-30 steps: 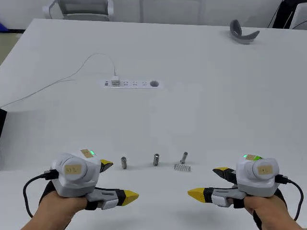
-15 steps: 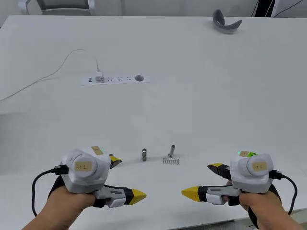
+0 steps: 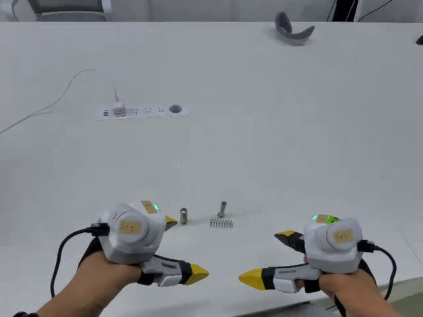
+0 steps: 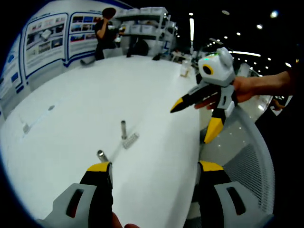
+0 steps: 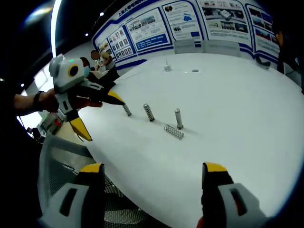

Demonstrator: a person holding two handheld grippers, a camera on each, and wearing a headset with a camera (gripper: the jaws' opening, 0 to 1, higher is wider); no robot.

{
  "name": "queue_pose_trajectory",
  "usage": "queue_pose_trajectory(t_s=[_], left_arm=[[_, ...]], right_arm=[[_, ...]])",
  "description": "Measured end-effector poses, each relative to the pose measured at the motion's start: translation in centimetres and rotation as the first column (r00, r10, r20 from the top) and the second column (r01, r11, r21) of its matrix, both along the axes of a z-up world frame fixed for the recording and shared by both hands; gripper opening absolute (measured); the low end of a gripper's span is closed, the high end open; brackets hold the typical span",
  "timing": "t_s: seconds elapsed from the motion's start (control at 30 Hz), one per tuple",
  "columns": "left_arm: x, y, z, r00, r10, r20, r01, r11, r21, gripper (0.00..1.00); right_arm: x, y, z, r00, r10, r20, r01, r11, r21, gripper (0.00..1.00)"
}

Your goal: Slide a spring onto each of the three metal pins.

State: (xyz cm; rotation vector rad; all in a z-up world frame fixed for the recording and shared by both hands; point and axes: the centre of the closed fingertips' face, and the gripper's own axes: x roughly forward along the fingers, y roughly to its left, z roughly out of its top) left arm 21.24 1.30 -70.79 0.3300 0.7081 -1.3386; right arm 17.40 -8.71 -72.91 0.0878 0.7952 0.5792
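At the far left of the white workbench (image 3: 317,132), a thin white cable (image 3: 59,100) runs to a plug (image 3: 119,109) seated in a white power strip (image 3: 149,111). Any markings on the strip are too small to read.

Nearer the person, the left gripper (image 3: 184,247) is held just above the bench edge. Its yellow-tipped jaws are spread wide with nothing between them. A tan sticker (image 3: 130,228) on its round housing carries handwriting that cannot be read.

The three pins stand in a row between the two grippers. In the right gripper view the leftmost pin (image 5: 127,110) stands just beside the left gripper's upper jaw tip. It appears to carry a spring, though it is small in that view. Next to it, the middle pin (image 3: 184,215) plainly wears a coil. The bare pin (image 3: 222,209) stands upright to its right, and the loose spring (image 3: 221,223) lies flat on the bench just in front of it. Whether the spring touches the bare pin's foot I cannot tell.

Further right, the right gripper (image 3: 268,256) is also wide open and empty, well apart from the pins. It has its own tan label (image 3: 342,235), equally unreadable.

A grey curved object (image 3: 294,30) lies at the far right end of the bench. Blue-headed wall posters (image 5: 223,19) appear in the right gripper view, their text too fine to read.
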Motion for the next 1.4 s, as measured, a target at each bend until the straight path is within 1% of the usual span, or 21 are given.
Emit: queue_pose_trajectory(t_s=[0.17,0.43,0.6,0.73,0.8,0.83,0.93,1.07,1.13,1.2,1.3,1.33,1.4], left_arm=[[0.0,-1.1,-0.4,0.999,-0.038,0.015,0.038,0.999,0.017,0.74],[0.0,-2.9,-1.0,0.997,-0.080,0.018,0.079,0.996,0.033,0.74],[0.2,-4.1,-1.4,0.996,-0.083,0.013,0.083,0.996,0.039,0.74],[0.6,-5.3,-1.8,0.996,-0.083,0.017,0.082,0.996,0.044,0.74],[1.0,-5.6,-2.3,0.997,-0.078,0.021,0.077,0.996,0.055,0.74],[1.2,-5.9,-2.9,0.997,-0.070,0.020,0.069,0.995,0.067,0.73],[1.7,-6.4,-3.8,0.999,-0.037,0.000,0.037,0.997,0.066,0.73],[2.1,-7.2,-4.9,1.000,-0.030,-0.005,0.030,0.996,0.079,0.71],[2.1,-7.7,-5.4,0.999,-0.024,-0.020,0.026,0.997,0.078,0.70],[2.3,-7.9,-5.9,1.000,-0.019,-0.021,0.021,0.996,0.086,0.70],[2.5,-8.3,-6.3,1.000,-0.010,-0.027,0.012,0.996,0.087,0.68],[2.6,-8.3,-6.5,1.000,-0.009,-0.029,0.011,0.996,0.087,0.67],[2.8,-8.4,-6.8,1.000,-0.007,-0.022,0.009,0.996,0.087,0.63]], right_arm=[[0.0,0.0,0.2,1.000,-0.005,-0.004,0.005,1.000,0.017,0.87],[-0.1,-0.4,0.4,1.000,-0.016,-0.004,0.016,1.000,0.020,0.88],[-0.3,-0.6,0.3,1.000,-0.020,-0.007,0.020,1.000,0.022,0.87],[-0.4,-0.7,0.1,1.000,-0.021,-0.010,0.021,0.999,0.025,0.87],[-0.6,-0.7,0.1,1.000,-0.023,-0.017,0.024,0.999,0.028,0.87],[-0.7,-0.8,0.1,0.999,-0.026,-0.018,0.027,0.999,0.032,0.87],[-0.9,-1.2,0.2,0.999,-0.037,-0.021,0.037,0.999,0.039,0.87],[-1.3,-1.7,0.4,0.999,-0.051,-0.019,0.052,0.998,0.042,0.87],[-1.5,-2.0,0.3,0.998,-0.060,-0.019,0.061,0.997,0.047,0.87],[-1.6,-2.2,0.2,0.998,-0.065,-0.022,0.066,0.997,0.047,0.87],[-1.7,-2.4,0.1,0.997,-0.070,-0.024,0.071,0.996,0.046,0.87],[-1.7,-2.4,0.2,0.997,-0.072,-0.023,0.073,0.996,0.048,0.87],[-1.6,-2.3,0.3,0.997,-0.078,-0.022,0.079,0.995,0.055,0.86]])
